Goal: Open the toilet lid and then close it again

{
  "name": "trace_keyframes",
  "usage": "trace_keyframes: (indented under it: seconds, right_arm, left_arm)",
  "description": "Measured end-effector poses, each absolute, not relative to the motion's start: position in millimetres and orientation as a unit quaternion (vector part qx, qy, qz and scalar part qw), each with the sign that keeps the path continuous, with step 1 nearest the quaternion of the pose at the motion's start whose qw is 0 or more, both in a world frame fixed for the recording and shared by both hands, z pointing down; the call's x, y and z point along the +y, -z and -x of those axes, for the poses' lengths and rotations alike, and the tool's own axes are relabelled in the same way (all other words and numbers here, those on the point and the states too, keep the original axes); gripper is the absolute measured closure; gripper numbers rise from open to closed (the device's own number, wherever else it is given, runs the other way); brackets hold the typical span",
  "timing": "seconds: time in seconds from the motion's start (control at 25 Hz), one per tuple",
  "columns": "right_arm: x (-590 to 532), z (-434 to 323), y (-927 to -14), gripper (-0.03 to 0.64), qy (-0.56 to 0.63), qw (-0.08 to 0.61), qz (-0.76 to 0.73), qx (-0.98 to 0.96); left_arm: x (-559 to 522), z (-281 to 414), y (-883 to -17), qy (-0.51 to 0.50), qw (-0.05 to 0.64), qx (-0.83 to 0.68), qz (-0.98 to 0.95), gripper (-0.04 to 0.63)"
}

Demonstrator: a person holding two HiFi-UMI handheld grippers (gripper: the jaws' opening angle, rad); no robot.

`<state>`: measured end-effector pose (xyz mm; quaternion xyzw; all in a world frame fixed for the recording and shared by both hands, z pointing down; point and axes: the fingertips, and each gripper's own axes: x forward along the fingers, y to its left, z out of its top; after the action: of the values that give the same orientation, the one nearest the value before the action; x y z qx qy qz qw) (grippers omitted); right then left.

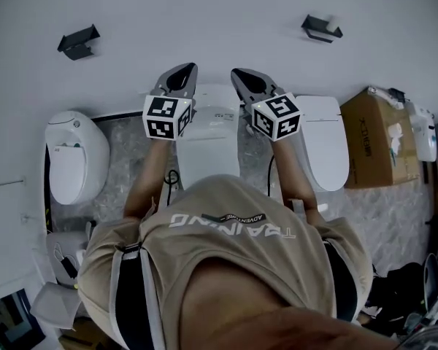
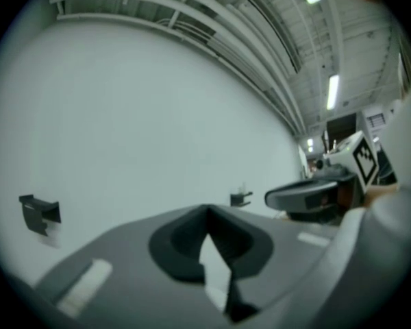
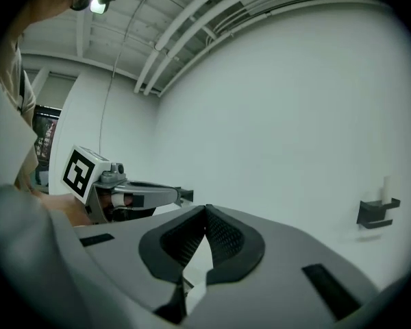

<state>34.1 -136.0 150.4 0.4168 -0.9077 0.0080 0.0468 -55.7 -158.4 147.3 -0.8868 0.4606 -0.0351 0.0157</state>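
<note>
The middle toilet [image 1: 210, 146] stands white against the wall, straight below my hands; my arms and chest cover its front, so I cannot tell how its lid lies. My left gripper [image 1: 184, 70] and right gripper [image 1: 239, 74] are held up side by side above its tank, both pointing level at the bare white wall. In the left gripper view the left gripper [image 2: 207, 210] has its jaws together with nothing between them, and the right gripper [image 2: 315, 194] shows beside it. The right gripper [image 3: 205, 208] is likewise shut and empty, with the left gripper [image 3: 133, 195] alongside.
A rounded toilet [image 1: 73, 157] stands to the left and another toilet [image 1: 325, 150] to the right. A cardboard box [image 1: 372, 138] sits at the far right. Two black brackets [image 1: 79, 41] [image 1: 321, 28] are fixed on the wall. Clutter lies on the floor at the lower left.
</note>
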Motion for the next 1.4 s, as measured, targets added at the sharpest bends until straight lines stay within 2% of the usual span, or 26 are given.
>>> trace_keyframes:
  seconds: [0.12, 0.4, 0.72, 1.4]
  right_arm:
    - [-130.2, -33.5, -128.4, 0.603, 0.015, 0.019, -0.433, -0.901]
    - [-121.7, -41.1, -111.2, 0.603, 0.065, 0.012, -0.48, -0.875]
    - [-103.9, -44.1, -123.8, 0.603, 0.047, 0.017, -0.482, -0.875]
    - [-96.9, -28.1, -134.9, 0.603, 0.05, 0.044, -0.464, -0.883]
  left_arm:
    - [-153.6, 55.9, -119.8, 0.019, 0.037, 0.461, 0.887, 0.591]
    - [-146.8, 61.1, -96.1, 0.006, 0.074, 0.48, 0.874, 0.591]
    - [-128.6, 63.3, -143.4, 0.042, 0.041, 0.473, 0.879, 0.591]
    - [-107.2, 69.3, -151.5, 0.017, 0.028, 0.465, 0.885, 0.591]
